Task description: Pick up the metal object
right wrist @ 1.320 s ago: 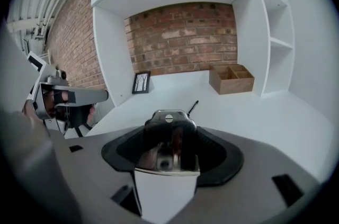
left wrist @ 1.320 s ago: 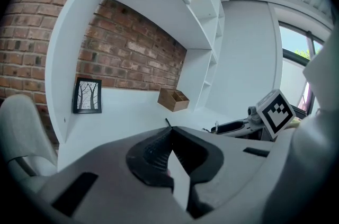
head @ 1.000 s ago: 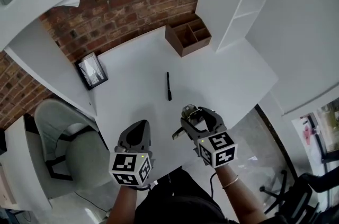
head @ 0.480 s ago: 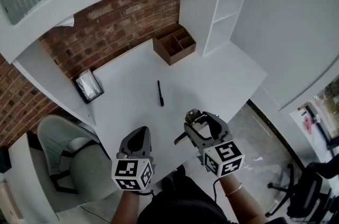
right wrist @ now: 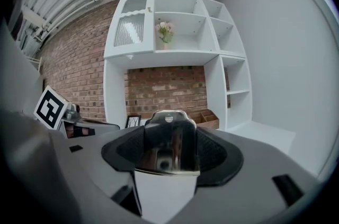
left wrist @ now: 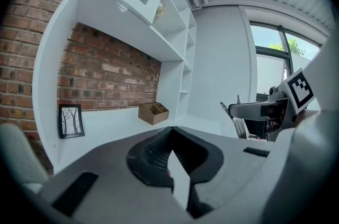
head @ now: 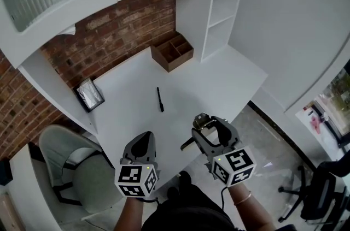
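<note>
A shiny metal object [right wrist: 169, 138] with a rounded top sits between the jaws of my right gripper [right wrist: 170, 160], which is shut on it. In the head view the metal object [head: 200, 119] is held above the near edge of the white desk [head: 219, 80] by the right gripper [head: 204, 127]. To its left my left gripper [head: 140, 148] hovers over the desk's near corner. In its own view the left gripper [left wrist: 170, 139] has its jaws closed together with nothing between them.
A black pen [head: 159, 99] lies mid-desk. A wooden organiser [head: 172, 51] stands at the back by the brick wall, and a framed picture [head: 89, 94] leans at the left. A grey chair [head: 76, 170] is left of the desk. White shelves [head: 219, 17] rise at the back right.
The head view has tilted, so the pen, organiser and picture have slid up and left in the picture. Both grippers keep about the same pose; the right still holds the metal object.
</note>
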`<action>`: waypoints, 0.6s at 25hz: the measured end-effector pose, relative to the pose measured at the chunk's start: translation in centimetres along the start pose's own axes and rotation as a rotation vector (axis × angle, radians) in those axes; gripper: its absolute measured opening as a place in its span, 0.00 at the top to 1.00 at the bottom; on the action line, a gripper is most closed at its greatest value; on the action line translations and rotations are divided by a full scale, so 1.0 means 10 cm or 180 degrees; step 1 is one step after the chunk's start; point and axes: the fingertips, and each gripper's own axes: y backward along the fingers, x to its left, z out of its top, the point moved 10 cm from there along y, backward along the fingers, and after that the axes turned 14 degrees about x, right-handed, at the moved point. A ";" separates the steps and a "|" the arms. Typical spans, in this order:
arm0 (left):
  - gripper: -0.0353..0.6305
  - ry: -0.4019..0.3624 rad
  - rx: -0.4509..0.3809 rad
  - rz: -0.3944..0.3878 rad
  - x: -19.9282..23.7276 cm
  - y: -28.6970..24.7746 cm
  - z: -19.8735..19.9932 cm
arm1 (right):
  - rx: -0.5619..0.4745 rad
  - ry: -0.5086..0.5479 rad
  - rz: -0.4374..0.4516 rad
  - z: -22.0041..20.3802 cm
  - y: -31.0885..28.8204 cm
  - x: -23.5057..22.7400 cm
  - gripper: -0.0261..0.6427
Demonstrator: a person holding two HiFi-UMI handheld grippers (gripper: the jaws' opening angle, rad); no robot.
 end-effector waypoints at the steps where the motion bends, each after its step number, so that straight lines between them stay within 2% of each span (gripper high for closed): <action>1: 0.93 -0.0013 0.0002 -0.0027 -0.03 0.00 0.01 | -0.0024 -0.0023 0.0008 0.00 0.03 0.00 0.53; 8: 0.93 -0.0114 -0.0012 -0.0324 -0.26 -0.02 0.00 | -0.0178 -0.0062 -0.0024 0.06 0.17 -0.01 0.53; 15: 0.93 -0.0181 0.0017 -0.0402 -0.41 -0.03 -0.01 | -0.0271 -0.0061 -0.0090 0.11 0.25 -0.07 0.53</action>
